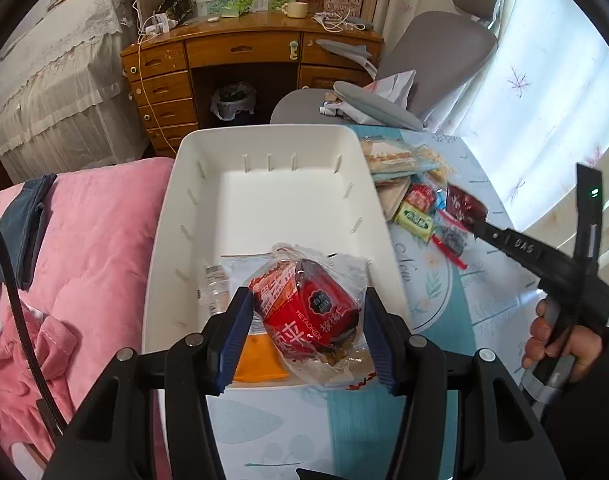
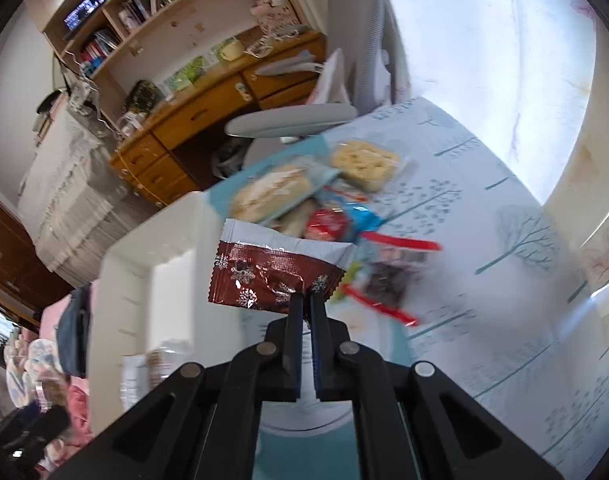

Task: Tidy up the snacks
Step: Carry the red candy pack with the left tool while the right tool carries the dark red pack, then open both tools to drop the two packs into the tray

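A tabletop [image 1: 484, 292] with a pale blue tree-print cloth carried everything, with a pink quilted bed [image 1: 92, 240] along its left side. A large white bin [image 1: 176, 216] sat at the tabletop's left edge, its far half bare and a few packets lying at its near end, among them an orange-and-white sachet [image 1: 260, 360].

To the right of the bin lay a loose pile of snacks [image 2: 336, 208]: two clear-wrapped pastries at the far end, then small red, blue and green sweets, and a dark packet with red strips [image 2: 388, 280] nearest.

The left gripper [image 1: 306, 320] hung over the bin's near end, its blue pads pressed against the two sides of a red walnut cake in a clear wrapper [image 1: 308, 312], which bulged between them.

The right gripper [image 2: 307, 300], held in a hand [image 1: 560, 344], had its fingers pressed together on the lower right corner of a brown foil packet with white snowflakes [image 2: 272, 276]. That packet hung clear of the tabletop, between the bin and the pile.
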A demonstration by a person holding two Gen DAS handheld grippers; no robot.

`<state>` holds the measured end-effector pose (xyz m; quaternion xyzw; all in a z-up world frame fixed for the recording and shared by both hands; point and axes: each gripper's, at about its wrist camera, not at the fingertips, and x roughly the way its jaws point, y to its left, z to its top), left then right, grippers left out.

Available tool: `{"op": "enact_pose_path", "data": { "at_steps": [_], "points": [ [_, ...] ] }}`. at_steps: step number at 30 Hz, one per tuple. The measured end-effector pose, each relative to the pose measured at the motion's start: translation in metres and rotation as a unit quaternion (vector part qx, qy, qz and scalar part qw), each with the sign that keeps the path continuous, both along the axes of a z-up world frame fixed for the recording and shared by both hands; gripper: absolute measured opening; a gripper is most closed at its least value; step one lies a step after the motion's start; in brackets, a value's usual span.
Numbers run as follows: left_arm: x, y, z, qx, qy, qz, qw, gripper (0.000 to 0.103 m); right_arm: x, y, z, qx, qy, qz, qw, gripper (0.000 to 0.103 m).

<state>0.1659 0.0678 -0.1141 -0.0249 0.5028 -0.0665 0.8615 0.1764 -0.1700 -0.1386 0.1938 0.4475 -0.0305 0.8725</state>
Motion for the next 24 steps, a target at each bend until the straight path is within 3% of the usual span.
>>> {"op": "enact_pose_path", "data": {
  "at_steps": [13,22,24],
  "points": [
    [-0.005,0.049,-0.018,-0.013,0.029,0.016,0.9994,0.053,-0.019,0.089,0.028,0.011,-0.029,0.089,0.996,0.004],
    [-0.012,0.069,-0.019,-0.033,0.048,0.037,0.9976,0.055,-0.031,0.133,0.031,-0.029,-0.03,0.159,0.986,0.009],
    [-0.013,0.07,-0.018,-0.038,0.054,0.04,0.997,0.064,-0.032,0.135,0.031,-0.035,-0.027,0.166,0.985,0.009]
  ]
}}
